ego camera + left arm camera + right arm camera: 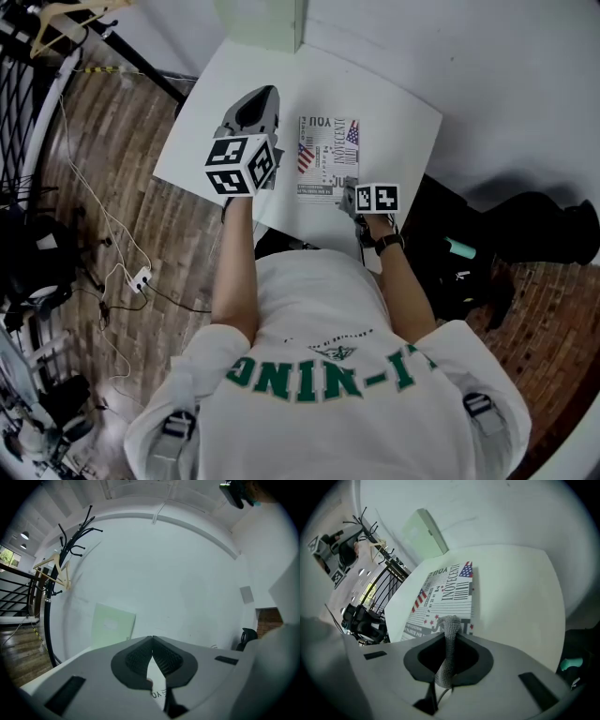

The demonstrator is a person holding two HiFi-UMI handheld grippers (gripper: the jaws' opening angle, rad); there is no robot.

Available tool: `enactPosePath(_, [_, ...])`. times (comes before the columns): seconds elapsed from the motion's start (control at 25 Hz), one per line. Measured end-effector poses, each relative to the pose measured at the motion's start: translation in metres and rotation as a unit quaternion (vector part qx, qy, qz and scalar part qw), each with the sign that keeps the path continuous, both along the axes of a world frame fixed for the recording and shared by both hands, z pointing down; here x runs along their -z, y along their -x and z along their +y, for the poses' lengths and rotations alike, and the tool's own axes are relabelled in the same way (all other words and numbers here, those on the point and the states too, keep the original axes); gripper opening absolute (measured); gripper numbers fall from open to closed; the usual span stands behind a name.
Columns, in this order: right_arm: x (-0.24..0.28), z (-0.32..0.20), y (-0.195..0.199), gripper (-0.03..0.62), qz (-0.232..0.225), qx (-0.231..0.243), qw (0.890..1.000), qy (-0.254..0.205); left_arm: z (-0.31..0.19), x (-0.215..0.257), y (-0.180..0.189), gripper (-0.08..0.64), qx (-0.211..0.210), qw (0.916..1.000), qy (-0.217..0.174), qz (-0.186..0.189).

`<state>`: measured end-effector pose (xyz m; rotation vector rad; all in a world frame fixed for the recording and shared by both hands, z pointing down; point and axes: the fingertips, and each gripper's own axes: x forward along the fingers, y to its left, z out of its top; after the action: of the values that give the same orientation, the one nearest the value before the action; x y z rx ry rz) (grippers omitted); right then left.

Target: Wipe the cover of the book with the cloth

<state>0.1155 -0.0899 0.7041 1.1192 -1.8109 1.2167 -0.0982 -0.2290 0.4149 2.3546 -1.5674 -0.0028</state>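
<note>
Grey knitted cloth (pixel 448 660) is pinched fast in the right claw (pixel 452 631), its tip poking out over the near edge of the book (pixel 443 595); the book lies flat, cover up, on the white counter (pixel 398 122); the left claw (pixel 153 641) hangs raised off to the book's left, jaws together on nothing. By my reckoning the wipe is only starting; next the cloth wants pressing down and drawing along the cover toward the far edge, the left claw perhaps steadying the book.
</note>
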Motion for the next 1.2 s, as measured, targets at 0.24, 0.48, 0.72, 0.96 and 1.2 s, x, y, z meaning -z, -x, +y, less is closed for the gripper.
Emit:
enactPosePath(0.24, [0.000, -0.002, -0.008, 0.038, 0.021, -0.007, 1.000, -0.006, -0.001, 0.003, -0.011, 0.014, -0.012, 0.9999, -0.002, -0.003])
enactPosePath(0.48, [0.014, 0.007, 0.058, 0.038, -0.017, 0.054, 0.998, -0.022, 0.005, 0.002, -0.006, 0.014, -0.002, 1.0000, -0.001, -0.006])
enactPosePath(0.72, [0.005, 0.036, 0.141, 0.038, -0.020, 0.179, 0.983, -0.033, 0.007, 0.001, 0.012, 0.014, 0.017, 0.9998, 0.001, -0.007])
enactPosePath(0.96, [0.003, 0.044, 0.133, 0.038, 0.009, 0.196, 0.979, -0.050, 0.012, -0.003, 0.028, 0.014, 0.031, 0.9995, 0.008, -0.004])
enactPosePath(1.2, [0.002, 0.041, 0.080, 0.038, 0.012, 0.122, 0.992, -0.040, 0.009, -0.006, 0.020, 0.014, 0.023, 0.9997, 0.011, -0.002])
